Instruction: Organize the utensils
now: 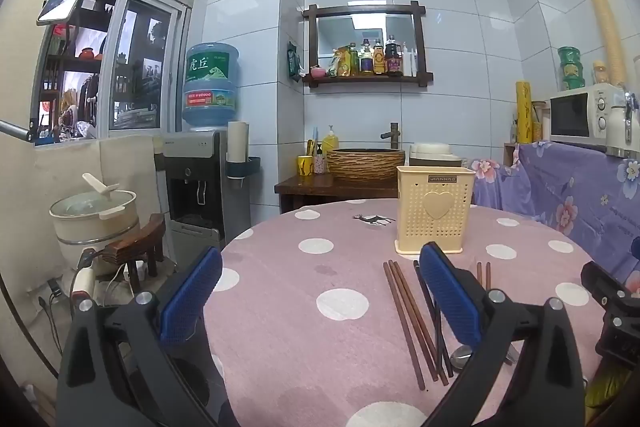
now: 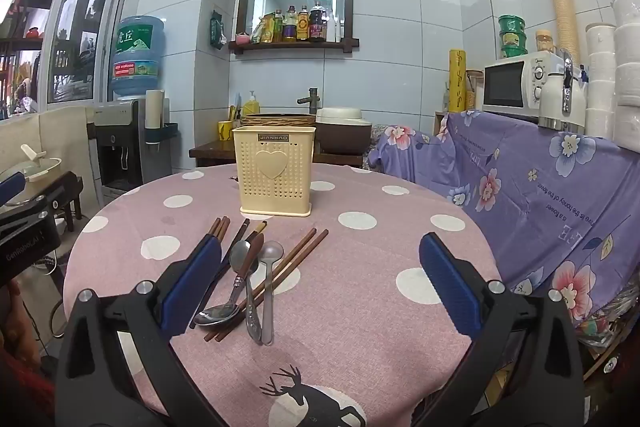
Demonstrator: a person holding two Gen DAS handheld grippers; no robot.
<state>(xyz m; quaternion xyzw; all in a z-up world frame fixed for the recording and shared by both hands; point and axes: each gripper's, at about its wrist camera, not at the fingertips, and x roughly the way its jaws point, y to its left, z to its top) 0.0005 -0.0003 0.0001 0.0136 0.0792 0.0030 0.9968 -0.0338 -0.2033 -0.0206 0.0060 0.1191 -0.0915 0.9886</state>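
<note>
I've got both claws up over the round table (image 2: 360, 307) with its pink dotted cloth, and both are spread as wide as they go, gripping nothing: left gripper (image 1: 320, 291), right gripper (image 2: 320, 279). The cream utensil holder (image 2: 274, 171) stands upright toward the far side. Nearer me, the utensils lie loose on the cloth: brown chopsticks (image 2: 292, 267), two spoons (image 2: 240, 259) lying across them, a third spoon (image 2: 218, 315) bowl toward me. From the left wrist view another pair of chopsticks (image 1: 404, 319) lies just beside my right-hand finger; the pile beyond is mostly hidden, I think.
</note>
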